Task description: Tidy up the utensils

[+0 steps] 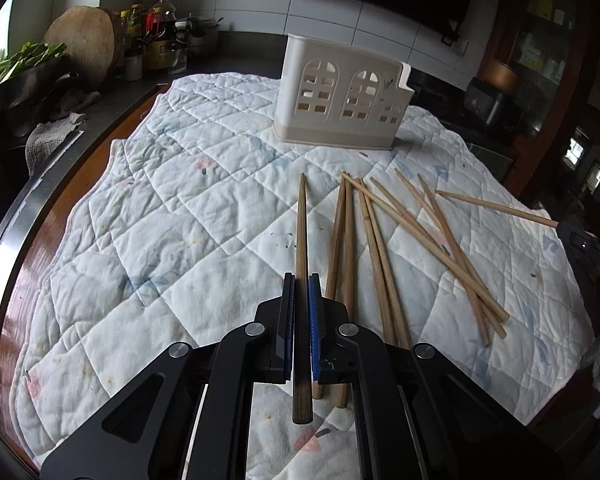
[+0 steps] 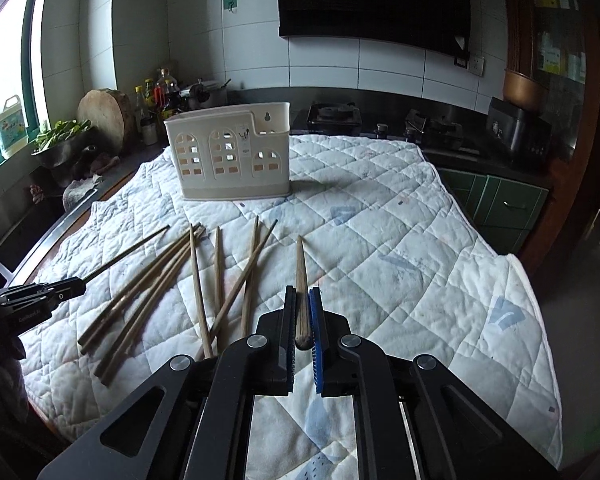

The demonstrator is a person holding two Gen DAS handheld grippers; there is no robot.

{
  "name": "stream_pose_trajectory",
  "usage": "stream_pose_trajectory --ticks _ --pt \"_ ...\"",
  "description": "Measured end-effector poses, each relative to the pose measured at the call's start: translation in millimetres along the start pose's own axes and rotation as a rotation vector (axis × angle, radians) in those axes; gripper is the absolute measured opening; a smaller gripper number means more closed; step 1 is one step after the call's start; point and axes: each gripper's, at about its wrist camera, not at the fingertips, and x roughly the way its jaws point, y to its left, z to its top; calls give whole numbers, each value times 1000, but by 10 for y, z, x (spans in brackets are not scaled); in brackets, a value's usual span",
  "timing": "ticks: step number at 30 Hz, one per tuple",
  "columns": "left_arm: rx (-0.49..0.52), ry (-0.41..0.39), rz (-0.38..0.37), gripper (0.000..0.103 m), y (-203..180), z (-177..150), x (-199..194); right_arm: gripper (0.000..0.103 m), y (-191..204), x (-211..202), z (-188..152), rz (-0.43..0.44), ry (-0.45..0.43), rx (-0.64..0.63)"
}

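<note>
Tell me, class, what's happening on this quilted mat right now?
A person is sorting chopsticks with two hand-held grippers. The left gripper has its jaws shut on one chopstick, and the right gripper is clamped on another chopstick. The rest lie in a loose pile of chopsticks on the quilted mat. The white utensil holder stands upright behind them.

Daylight enters from the window [image 2: 3,80] at the left and glares white there. The quilt [image 2: 380,240] is evenly lit, with soft shadows. Far corners stay dim. Fisheye bends the edges; focus is sharp.
</note>
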Motion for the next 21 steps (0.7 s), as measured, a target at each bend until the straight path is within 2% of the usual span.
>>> stream_pose_trajectory --ticks 5,12,21 --pt "19 -78 -19 5 -25 193 -242 7 50 -68 236 19 -41 -35" --pt "59 -125 -36 5 -56 522 -364 7 102 -79 615 61 -66 -87" --pt "106 -193 -115 5 -208 1188 -523 7 127 -142 1349 79 -129 -137"
